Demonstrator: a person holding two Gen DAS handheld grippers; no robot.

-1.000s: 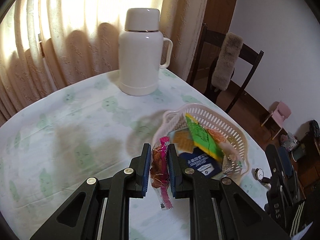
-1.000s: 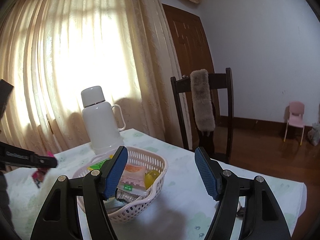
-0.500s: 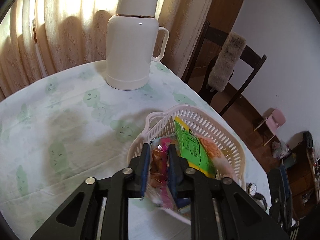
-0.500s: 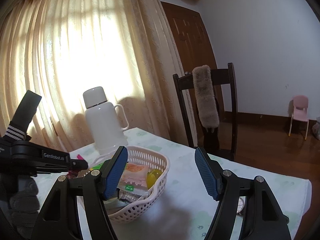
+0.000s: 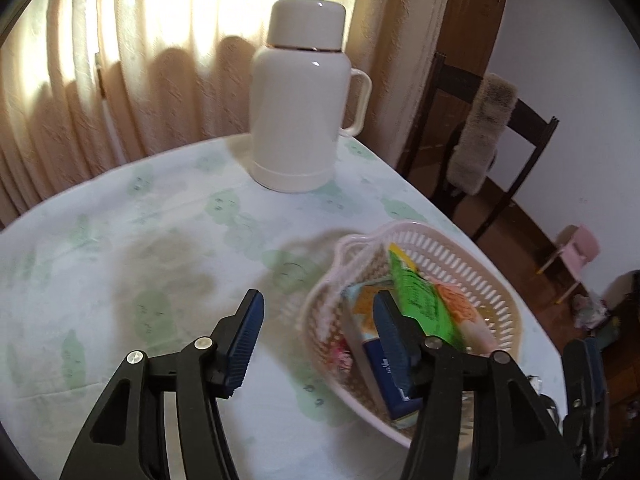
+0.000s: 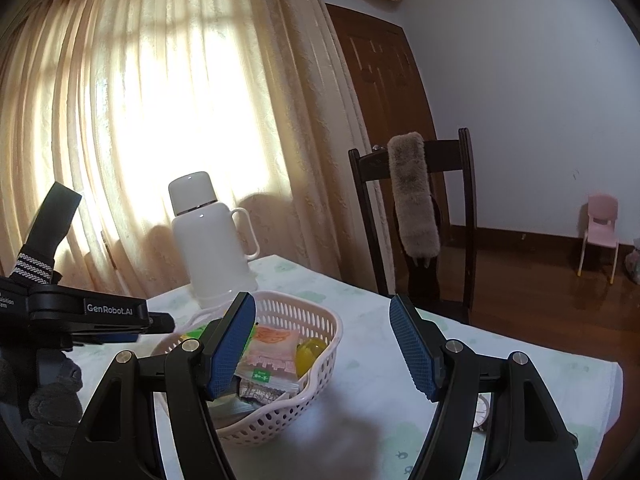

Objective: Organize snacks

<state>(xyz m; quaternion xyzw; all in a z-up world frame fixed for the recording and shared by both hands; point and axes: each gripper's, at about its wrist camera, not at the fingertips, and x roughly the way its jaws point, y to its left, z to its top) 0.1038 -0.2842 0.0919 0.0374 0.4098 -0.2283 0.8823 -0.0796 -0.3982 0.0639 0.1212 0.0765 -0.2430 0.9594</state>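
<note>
- My left gripper (image 5: 318,328) hangs over the near-left rim of the pink basket (image 5: 476,248), angled down; jaws have just been opening and now stand spread w/ nothing pinched btwn the pads.
- The pink-and-red snack packet (image 5: 341,357) lies inside the basket, low against the near wall, just under my left gripper's gap; blurred, so can't read the label.
- Also in the basket: green packet (image 5: 420,300) leaning across the middle, orange-print packet (image 5: 456,306) beside it, blue box (image 5: 384,376) partly behind my right-hand pad.
- My right gripper (image 6: 322,346) sits level, nearer the table's edge than the basket; jaws wide apart, empty. Basket (image 6: 320,320) shows btwn and behind the pads, not touched.
- From the right wrist view, a yellow round item (image 6: 310,350) and a pale orange-print packet (image 6: 276,346) rest in the basket.
- White thermos (image 5: 304,96) stands upright on the tablecloth (image 5: 120,240), well apart from the basket, toward the curtain (image 5: 160,60).
- Dark chair (image 6: 420,216) w/ a furry cover draped over its back stands beyond the table.
- Gloved hand (image 6: 48,412) holds the left gripper, seen at left in the right wrist view.
</note>
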